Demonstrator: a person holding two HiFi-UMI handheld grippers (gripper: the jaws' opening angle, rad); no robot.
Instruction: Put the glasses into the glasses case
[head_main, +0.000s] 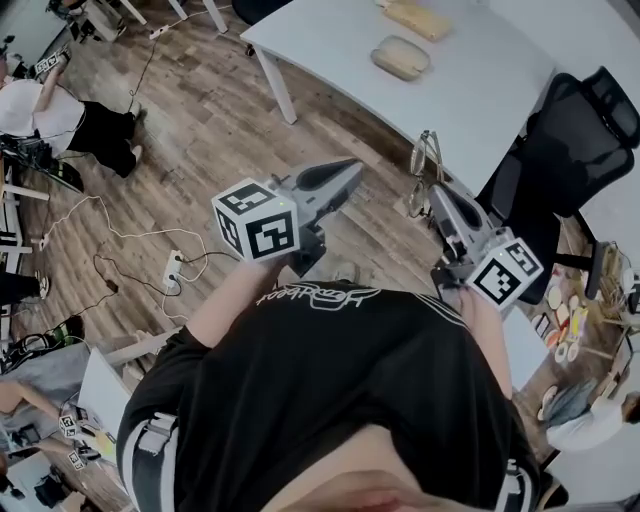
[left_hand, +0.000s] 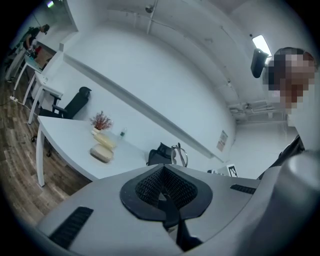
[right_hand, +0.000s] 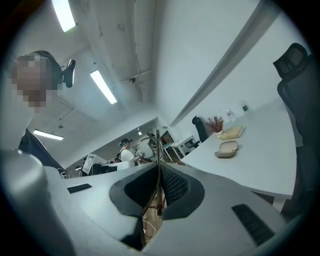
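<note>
1. While the person in the black shirt (head_main: 330, 380) stands back from the table (head_main: 480, 90), both grippers are held out level in front of the body, over the wood floor (head_main: 200, 130).
2. Left gripper (head_main: 345, 175): its own view shows the pads pressed together with nothing between them, so it is empty.
3. Right gripper (head_main: 438, 195): the jaws are nipped on a thin part of the glasses (head_main: 427, 160). I can't tell whether that part is a temple arm or the rim. The frame sticks up past the tips.
4. The glasses are in the air above the floor, near the table edge and not over the table.
5. A black chair (head_main: 570, 140) stands just beside the right gripper, at the table's side.
6. The glasses case (head_main: 400, 57) lies on the white table, well apart from both grippers. It looks closed, though I'm not certain.
7. A tan box (head_main: 418, 18) sits just beyond the case, and a small plant (left_hand: 101, 120) stands behind that, seen from the left gripper view.
8. Progress: the pick-up looks done, since the glasses are gripped and off any surface.
9. Left to do: reach the table, open the case (probably the empty left gripper's job), lay the glasses inside and shut the lid.
10. I'd judge the task under halfway, with nothing in the case yet.
</note>
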